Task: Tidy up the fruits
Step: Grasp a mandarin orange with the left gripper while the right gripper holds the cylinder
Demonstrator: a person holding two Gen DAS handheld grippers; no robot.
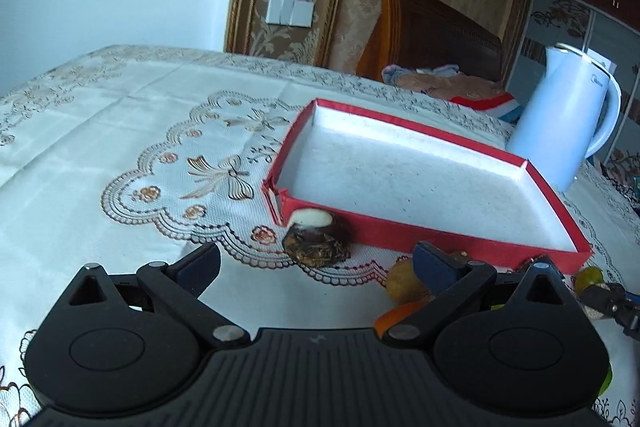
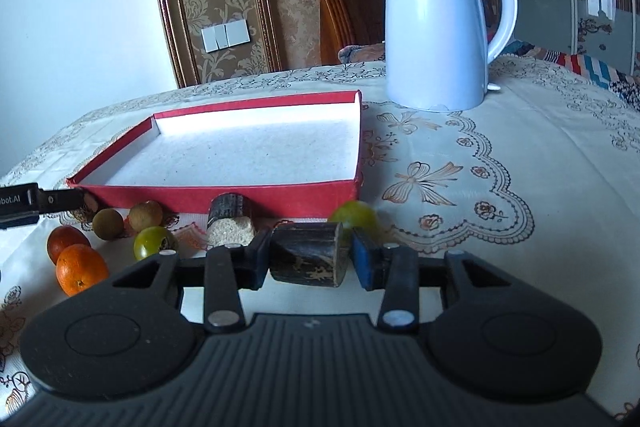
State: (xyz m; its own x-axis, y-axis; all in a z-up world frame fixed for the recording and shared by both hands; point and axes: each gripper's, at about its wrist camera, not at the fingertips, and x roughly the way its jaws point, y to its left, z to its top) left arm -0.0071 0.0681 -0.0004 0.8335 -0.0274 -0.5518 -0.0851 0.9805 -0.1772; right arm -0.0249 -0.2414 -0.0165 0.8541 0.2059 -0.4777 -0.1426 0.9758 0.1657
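Observation:
A red shallow box with a white inside (image 1: 472, 243) (image 2: 224, 197) lies on the table and holds nothing. A dark brown peeled water chestnut (image 1: 318, 239) lies against its near left corner. My left gripper (image 1: 316, 261) is open just in front of it. My right gripper (image 2: 308, 259) has its pads on either side of a dark sugarcane piece (image 2: 306, 257). A second sugarcane piece (image 2: 231, 221), two oranges (image 2: 78, 267), two green fruits (image 2: 154, 241) (image 2: 356, 215) and two brown longans (image 2: 146, 215) lie in front of the box.
A white electric kettle (image 2: 438, 27) (image 1: 568, 115) stands behind the box's right side. An embroidered cloth (image 2: 520, 155) covers the table. A wooden chair (image 2: 344, 11) stands behind the far edge. The left gripper's finger (image 2: 44, 201) shows at the left of the right wrist view.

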